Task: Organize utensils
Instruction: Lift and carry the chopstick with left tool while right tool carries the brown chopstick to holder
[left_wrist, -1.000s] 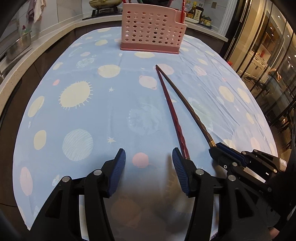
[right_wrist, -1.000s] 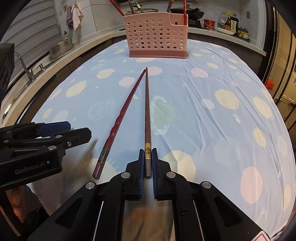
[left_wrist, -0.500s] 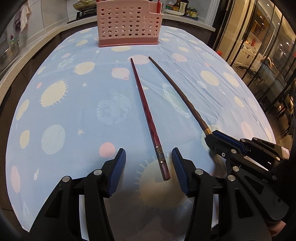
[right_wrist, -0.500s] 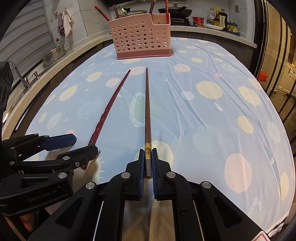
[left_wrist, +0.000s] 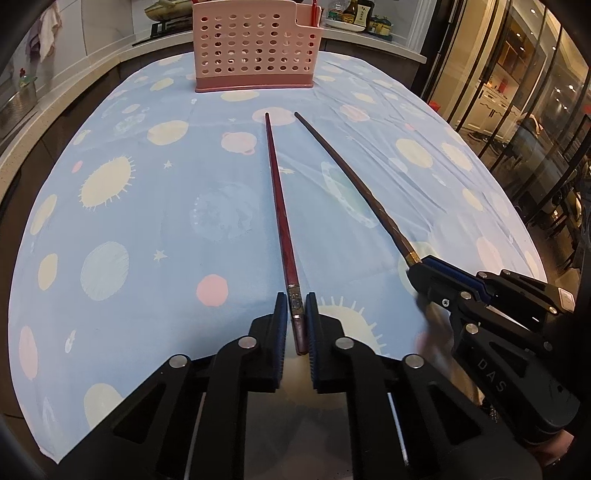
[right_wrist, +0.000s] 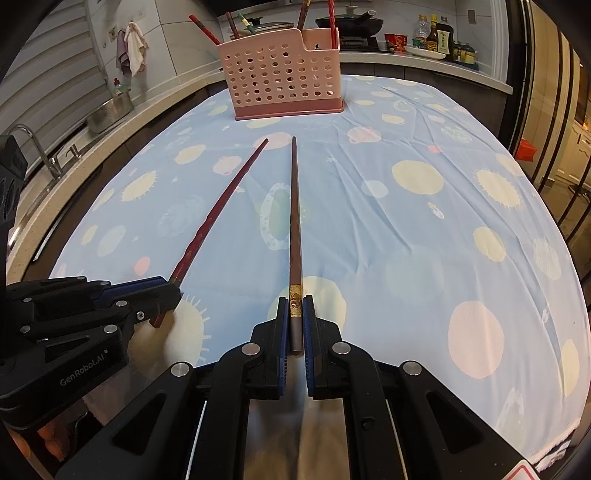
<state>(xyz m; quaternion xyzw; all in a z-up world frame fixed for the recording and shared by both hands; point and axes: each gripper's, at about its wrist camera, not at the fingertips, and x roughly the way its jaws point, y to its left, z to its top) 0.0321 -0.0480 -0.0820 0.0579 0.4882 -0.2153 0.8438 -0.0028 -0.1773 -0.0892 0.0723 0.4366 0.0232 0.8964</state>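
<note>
A red chopstick (left_wrist: 279, 206) lies on the blue planet-print tablecloth, tip toward the far pink holder. My left gripper (left_wrist: 296, 314) is shut on its near end. A dark brown chopstick (right_wrist: 294, 221) with a gold band lies beside it, and my right gripper (right_wrist: 294, 314) is shut on its near end. The brown chopstick (left_wrist: 354, 184) and the right gripper (left_wrist: 424, 264) also show in the left wrist view. The red chopstick (right_wrist: 218, 214) and the left gripper (right_wrist: 166, 291) also show in the right wrist view. The pink perforated utensil holder (right_wrist: 280, 79) stands at the table's far end with several chopsticks in it.
The tablecloth (left_wrist: 147, 229) covers the whole table. A counter with a sink and tap (right_wrist: 33, 147) runs along the left. A stove with pans and bottles (right_wrist: 432, 35) is behind the holder. Glass doors (left_wrist: 535, 110) are to the right.
My left gripper has moved onto the red chopstick's near end and shut on it. My right gripper has stayed shut on the brown chopstick.
</note>
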